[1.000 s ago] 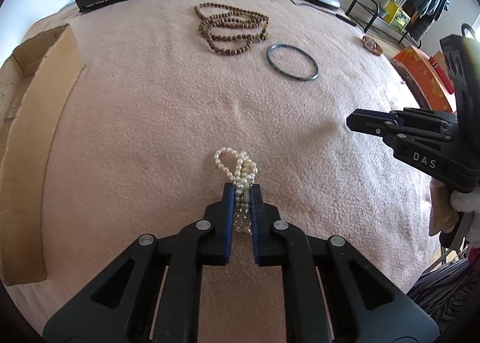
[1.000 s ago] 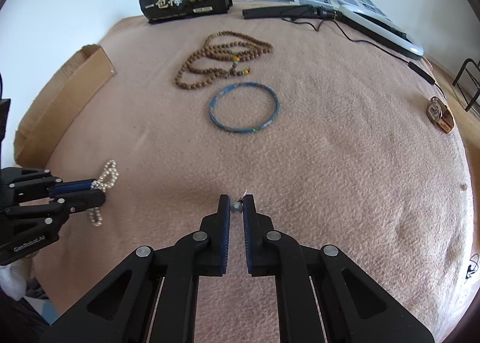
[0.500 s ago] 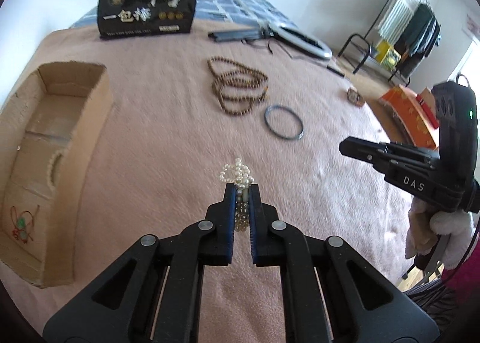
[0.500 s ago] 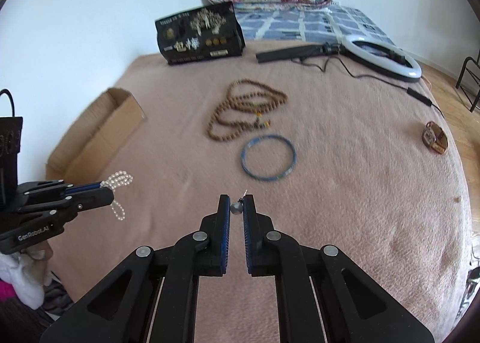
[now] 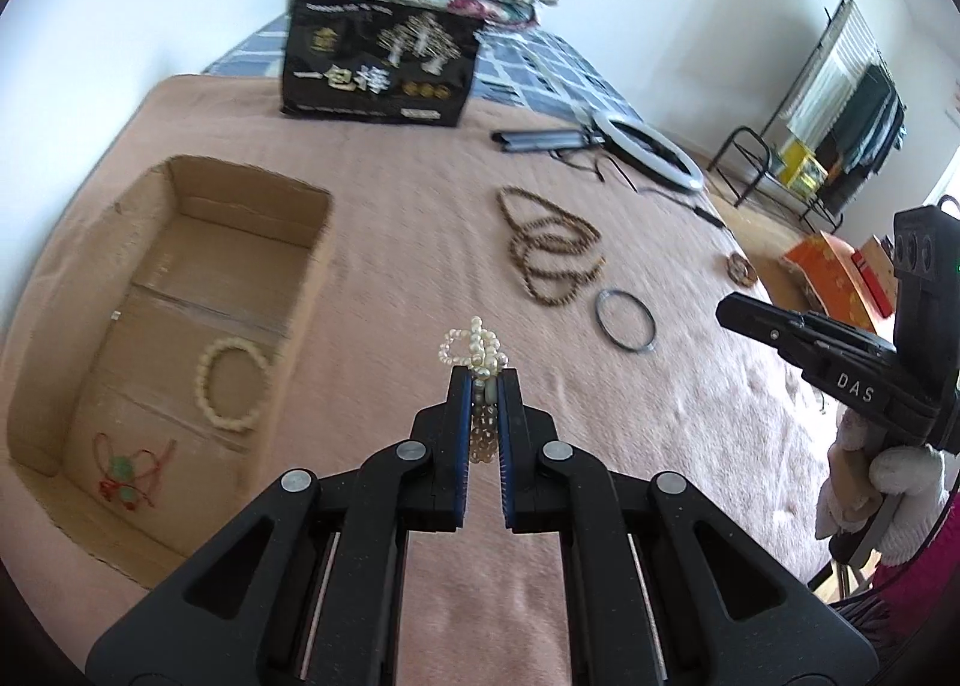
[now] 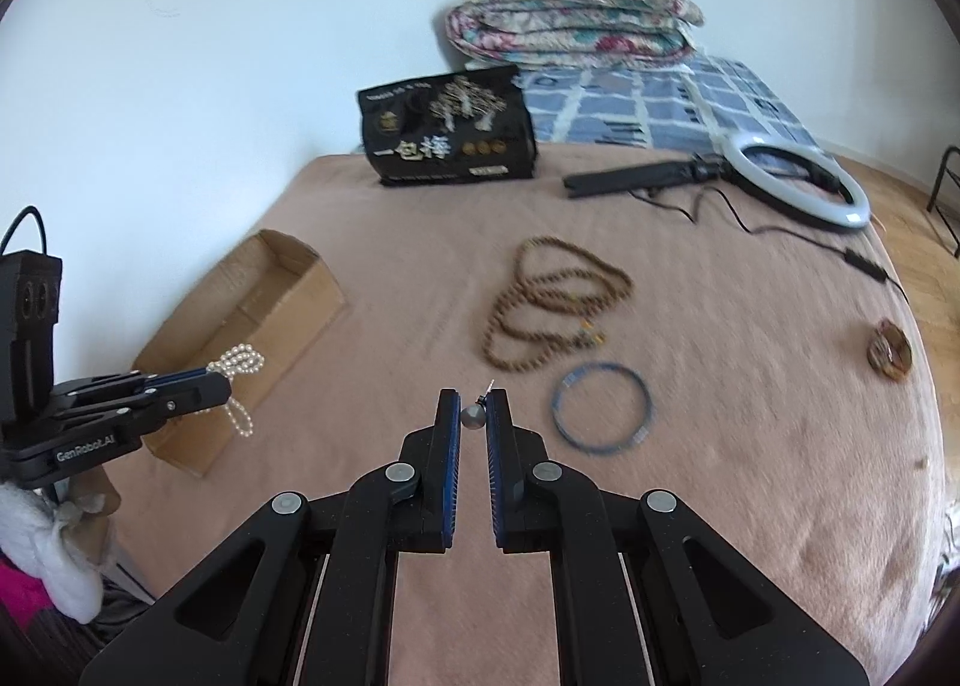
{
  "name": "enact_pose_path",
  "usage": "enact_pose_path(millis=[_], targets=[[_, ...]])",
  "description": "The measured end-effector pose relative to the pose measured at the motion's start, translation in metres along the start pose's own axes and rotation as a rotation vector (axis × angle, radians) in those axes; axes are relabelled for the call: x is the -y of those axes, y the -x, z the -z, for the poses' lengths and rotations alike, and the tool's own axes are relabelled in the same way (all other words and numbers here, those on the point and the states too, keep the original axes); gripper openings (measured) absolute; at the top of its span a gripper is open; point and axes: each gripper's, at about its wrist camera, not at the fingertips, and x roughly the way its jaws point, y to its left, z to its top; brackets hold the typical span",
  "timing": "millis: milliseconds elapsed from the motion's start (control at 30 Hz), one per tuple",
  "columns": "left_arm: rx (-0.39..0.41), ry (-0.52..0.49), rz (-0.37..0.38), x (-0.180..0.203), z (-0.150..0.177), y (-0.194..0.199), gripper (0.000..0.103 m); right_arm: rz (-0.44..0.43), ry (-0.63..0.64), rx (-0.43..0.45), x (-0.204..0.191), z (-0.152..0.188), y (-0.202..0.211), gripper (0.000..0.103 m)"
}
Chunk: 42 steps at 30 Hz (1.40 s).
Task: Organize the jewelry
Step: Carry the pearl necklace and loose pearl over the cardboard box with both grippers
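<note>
Pearl strand (image 5: 477, 347): bunched up and pinched in the left gripper (image 5: 482, 386), jaws clamped tight on it, loops poking out past the tips and more hanging below, held up off the blanket (image 5: 390, 266)
Small grey bead earring (image 6: 471, 416): stuck between the tips of the right gripper (image 6: 472, 407), jaws closed on it, a tiny pin sticking out the top, also held up in the air
Hands: white glove (image 5: 900, 497) on the hand that holds the right gripper, seen from the left cam; pink sleeve at the edge
Cardboard box (image 5: 108, 326): open top, sits on the blanket left of the left gripper, pretty near
Inside the box: a cream bead bracelet (image 5: 231, 386) lies flat around the middle, and a red cord piece with green stones (image 5: 123, 473) sits at the near end
Blue bangle (image 6: 602, 415): flat on the blanket just right of the right gripper's tips, not touching anything
Brown bead necklace (image 6: 549, 314): coiled in a few loops right behind the bangle
Brownish round thing (image 6: 890, 352): way over by the right edge of the blanket, too blurry to say what it is
Black bag (image 6: 450, 128): white Chinese lettering, stands at the far end of the blanket
Ring light (image 6: 798, 182): lies far right with its black stand and cable
Folded floral quilt (image 6: 570, 20): stacked against the wall at the very back
</note>
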Motion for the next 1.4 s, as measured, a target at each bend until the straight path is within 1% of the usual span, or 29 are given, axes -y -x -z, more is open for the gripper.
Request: enact_pose_path(millis=[200,400,633,767,900,1000,1167,1400], targets=[[0.025,0.032,-0.049,-0.031,-0.01,0.015,0.006,-0.04,0.042,0.015,-0.031,-0.017,-0.012,0.007],[0.048,0.042,-0.104,-0.061,-0.021,0.03,0.006,-0.086,0.077,0.031,-0.062,-0.032,-0.027,0.007],[0.058,0.059,-0.159,-0.096,-0.029,0.039,0.006,-0.137,0.124,0.032,-0.106,-0.04,-0.05,0.007],[0.058,0.09,-0.183,-0.12,-0.03,0.042,0.006,-0.164,0.142,0.023,-0.128,-0.039,-0.063,0.007],[0.055,0.144,-0.188,-0.143,-0.029,0.043,0.006,-0.191,0.16,0.01,-0.148,-0.037,-0.074,0.007],[0.051,0.163,-0.2,-0.155,-0.026,0.044,0.006,-0.212,0.178,-0.004,-0.164,-0.034,-0.083,0.007],[0.03,0.168,-0.212,-0.164,-0.02,0.04,0.006,-0.238,0.213,-0.033,-0.185,-0.024,-0.094,0.007],[0.008,0.163,-0.224,-0.165,-0.016,0.036,0.006,-0.265,0.246,-0.071,-0.205,-0.01,-0.102,0.007]])
